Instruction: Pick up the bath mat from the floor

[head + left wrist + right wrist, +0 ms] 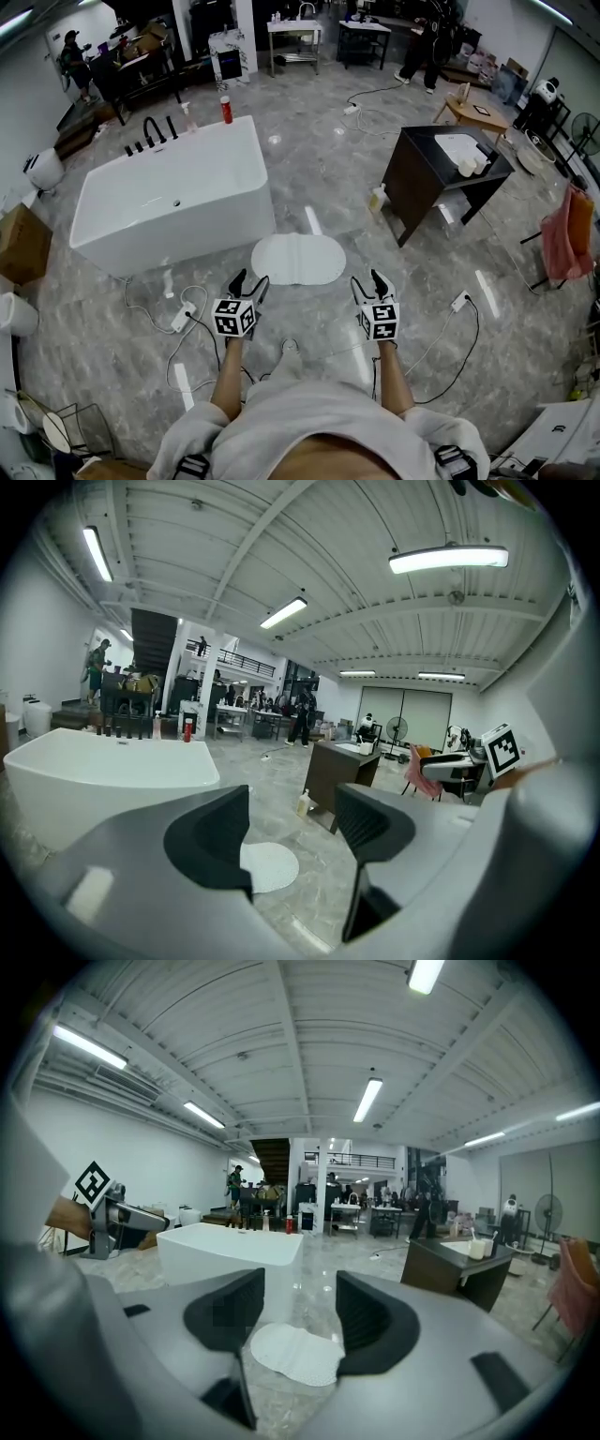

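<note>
A white oval bath mat (298, 259) lies flat on the grey marble floor just right of the bathtub. Both grippers are held above the floor on the near side of it. My left gripper (248, 280) is open with nothing between its jaws, near the mat's left end. My right gripper (367, 279) is open and empty too, near the mat's right end. In the left gripper view the mat (268, 866) shows between the jaws, well ahead of my left gripper (292, 841). The right gripper view shows the mat (296, 1354) on the floor beyond my right gripper (302, 1314).
A white freestanding bathtub (174, 199) stands left of the mat. A dark vanity cabinet (441, 178) stands to the right, a bottle (378, 199) at its foot. Cables and a power strip (182, 317) lie on the floor by my left side; another cable (457, 330) runs on the right.
</note>
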`<state>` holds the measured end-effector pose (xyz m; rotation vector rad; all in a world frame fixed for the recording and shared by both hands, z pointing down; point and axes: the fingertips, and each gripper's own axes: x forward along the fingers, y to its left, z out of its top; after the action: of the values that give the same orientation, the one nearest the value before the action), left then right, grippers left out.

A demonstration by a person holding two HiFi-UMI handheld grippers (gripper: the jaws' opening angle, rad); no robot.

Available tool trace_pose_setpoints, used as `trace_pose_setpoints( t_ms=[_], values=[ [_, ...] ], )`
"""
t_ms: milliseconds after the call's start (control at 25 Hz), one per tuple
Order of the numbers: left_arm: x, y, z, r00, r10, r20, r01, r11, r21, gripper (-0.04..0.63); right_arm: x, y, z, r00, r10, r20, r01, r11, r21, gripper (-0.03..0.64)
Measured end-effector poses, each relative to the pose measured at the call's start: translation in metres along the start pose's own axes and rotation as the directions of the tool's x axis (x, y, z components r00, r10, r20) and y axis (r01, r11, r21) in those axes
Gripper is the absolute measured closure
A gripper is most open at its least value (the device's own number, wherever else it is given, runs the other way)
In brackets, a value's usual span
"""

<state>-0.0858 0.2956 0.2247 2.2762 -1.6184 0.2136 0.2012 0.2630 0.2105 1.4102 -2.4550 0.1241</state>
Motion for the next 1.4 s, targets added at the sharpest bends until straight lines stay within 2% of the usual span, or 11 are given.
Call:
trace_pose_setpoints(
  t_ms=[520, 720, 1040, 1400],
  values=[
    [0.099, 0.097, 0.072, 0.999, -0.038, 0.031, 0.038, 0.999, 0.008, 0.318, 0.128, -0.023, 0.059, 0.998, -0.055, 0.015, 0.055, 0.998, 0.004, 0.382],
    [0.132, 0.123, 0.086, 0.998, -0.057, 0.032, 0.057, 0.998, 0.008, 0.318, 0.166, -0.026, 0.071, 0.998, -0.068, 0.01, 0.068, 0.998, -0.004, 0.382],
    [0.159, 0.14, 0.086, 0.996, -0.094, 0.003, 0.094, 0.996, 0.0, 0.318, 0.189, -0.028, 0.065, 0.995, -0.091, -0.036, 0.091, 0.996, 0.0, 0.382],
    [0.175, 0.149, 0.07, 0.995, -0.093, -0.039, 0.092, 0.995, -0.024, 0.318, 0.206, -0.031, 0.052, 0.994, -0.077, -0.08, 0.077, 0.997, -0.001, 0.382]
  ],
)
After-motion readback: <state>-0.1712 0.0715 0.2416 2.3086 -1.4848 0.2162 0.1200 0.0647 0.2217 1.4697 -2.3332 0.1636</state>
